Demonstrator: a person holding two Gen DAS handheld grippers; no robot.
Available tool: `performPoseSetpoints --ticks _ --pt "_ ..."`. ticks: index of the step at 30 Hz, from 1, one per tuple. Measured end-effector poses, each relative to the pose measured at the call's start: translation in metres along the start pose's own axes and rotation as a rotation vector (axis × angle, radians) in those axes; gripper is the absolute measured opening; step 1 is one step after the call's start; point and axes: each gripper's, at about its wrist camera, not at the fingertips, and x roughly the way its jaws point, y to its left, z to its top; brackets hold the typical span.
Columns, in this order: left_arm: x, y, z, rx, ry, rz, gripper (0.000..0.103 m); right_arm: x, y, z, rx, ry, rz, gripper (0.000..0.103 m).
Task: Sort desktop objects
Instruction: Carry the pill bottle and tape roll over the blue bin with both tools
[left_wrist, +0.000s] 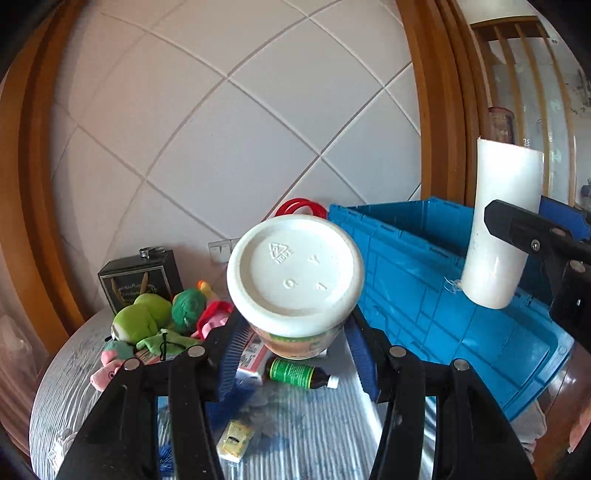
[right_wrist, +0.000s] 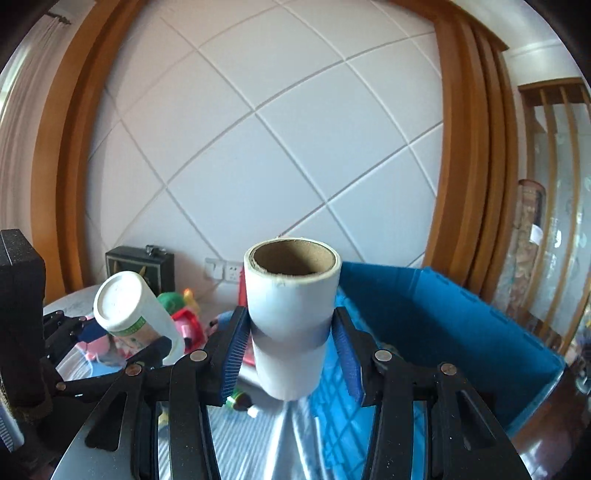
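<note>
Tongs (left_wrist: 293, 354) gripping bottle (left_wrist: 295, 269) beside crate rim (left_wrist: 391, 216)

A round table (left_wrist: 314, 435) with a striped silver-grey cover is seen in the lower part of the left wrist frame. At the left of it, a pile of soft toys (left_wrist: 155, 325) is found, with a dark box (left_wrist: 140, 277) stood behind them by the wall, and near the middle a small green bottle (left_wrist: 299, 373) is laid on its side beside a red and white carton (left_wrist: 253, 358), with a little yellow packet (left_wrist: 234, 441) lower down. The right side of the table is filled by a big blue crate (left_wrist: 443, 295).
</note>
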Motion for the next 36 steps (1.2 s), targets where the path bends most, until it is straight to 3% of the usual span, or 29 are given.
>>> performPoseSetpoints --ticks 9,16,20,27,36 --pt "0.013 -0.137 0.051 -0.012 -0.046 -0.032 0.052 -0.012 -0.139 0.003 0.024 -0.062 -0.107 0.045" --pt "0.036 -0.249 0.079 -0.053 0.004 0.008 0.052 0.005 -0.270 -0.021 0.009 -0.007 -0.063 0.045" --pt "0.053 -0.296 0.079 -0.041 0.063 0.042 0.052 0.032 -0.320 -0.036 0.021 0.055 -0.009 0.045" --pt "0.084 -0.342 0.068 0.016 0.156 0.069 0.052 0.064 -0.362 -0.059 0.038 0.116 0.056 0.045" --pt "0.089 -0.341 0.070 0.008 0.167 0.099 0.052 0.073 -0.381 -0.073 0.049 0.136 0.057 0.045"
